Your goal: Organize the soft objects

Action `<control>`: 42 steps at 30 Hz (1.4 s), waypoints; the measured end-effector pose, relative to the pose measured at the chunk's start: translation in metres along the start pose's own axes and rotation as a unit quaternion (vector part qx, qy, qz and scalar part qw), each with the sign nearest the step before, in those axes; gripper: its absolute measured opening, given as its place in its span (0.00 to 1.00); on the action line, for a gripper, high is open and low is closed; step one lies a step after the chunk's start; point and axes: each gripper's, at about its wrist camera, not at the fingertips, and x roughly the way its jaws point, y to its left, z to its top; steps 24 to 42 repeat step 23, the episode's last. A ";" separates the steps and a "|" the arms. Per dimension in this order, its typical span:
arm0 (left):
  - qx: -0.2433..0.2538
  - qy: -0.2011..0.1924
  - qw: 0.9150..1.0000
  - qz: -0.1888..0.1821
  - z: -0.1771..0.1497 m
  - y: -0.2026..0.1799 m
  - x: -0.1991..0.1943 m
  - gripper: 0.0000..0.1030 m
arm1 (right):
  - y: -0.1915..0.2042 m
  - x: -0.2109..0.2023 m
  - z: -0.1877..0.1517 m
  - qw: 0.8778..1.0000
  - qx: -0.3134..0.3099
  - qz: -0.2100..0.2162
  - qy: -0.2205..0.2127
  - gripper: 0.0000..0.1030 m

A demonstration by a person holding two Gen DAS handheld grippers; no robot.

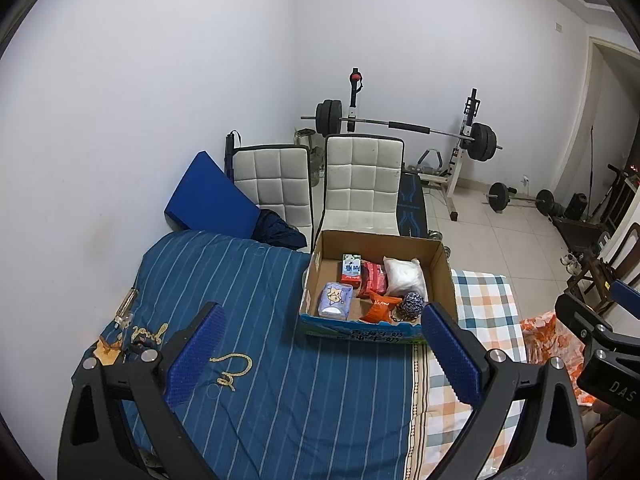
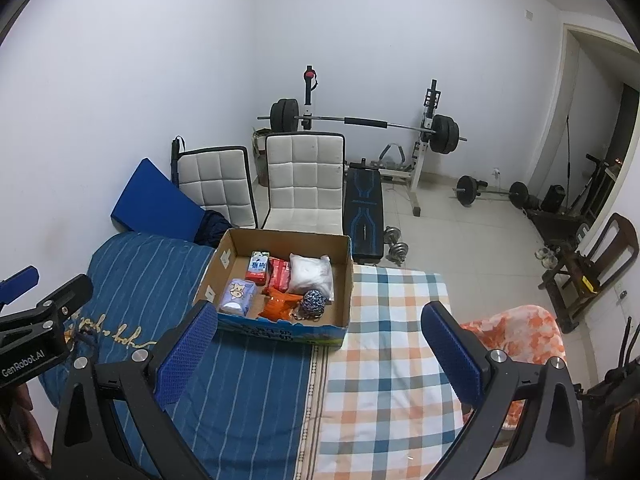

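Observation:
An open cardboard box (image 1: 332, 245) (image 2: 343, 280) stands on the bed. It holds a white pillow-like bag (image 1: 405, 276) (image 2: 311, 274), a blue-white yarn ball (image 1: 413, 304) (image 2: 314, 301), an orange packet (image 1: 380, 307) (image 2: 280, 307), a tissue pack (image 1: 335, 300) (image 2: 237, 295), a red pack (image 1: 374, 278) (image 2: 280, 274) and a small carton (image 1: 351, 270) (image 2: 257, 267). My left gripper (image 1: 320, 356) is open and empty, above the blue striped bedding in front of the box. My right gripper (image 2: 320, 356) is open and empty, above the bed in front of the box.
The bed has a blue striped cover (image 1: 248, 304) and a checked sheet (image 2: 392, 344). An orange patterned blanket (image 2: 520, 332) lies at the right. Small items and a gold chain (image 1: 230, 366) lie at the left. Two white chairs (image 1: 360, 184), a blue cushion (image 1: 208, 196) and a barbell rack (image 1: 460, 148) stand behind.

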 end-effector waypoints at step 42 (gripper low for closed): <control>-0.002 -0.002 1.000 0.002 -0.002 0.002 0.001 0.97 | -0.001 -0.004 0.001 1.000 -0.004 0.000 -0.003 1.00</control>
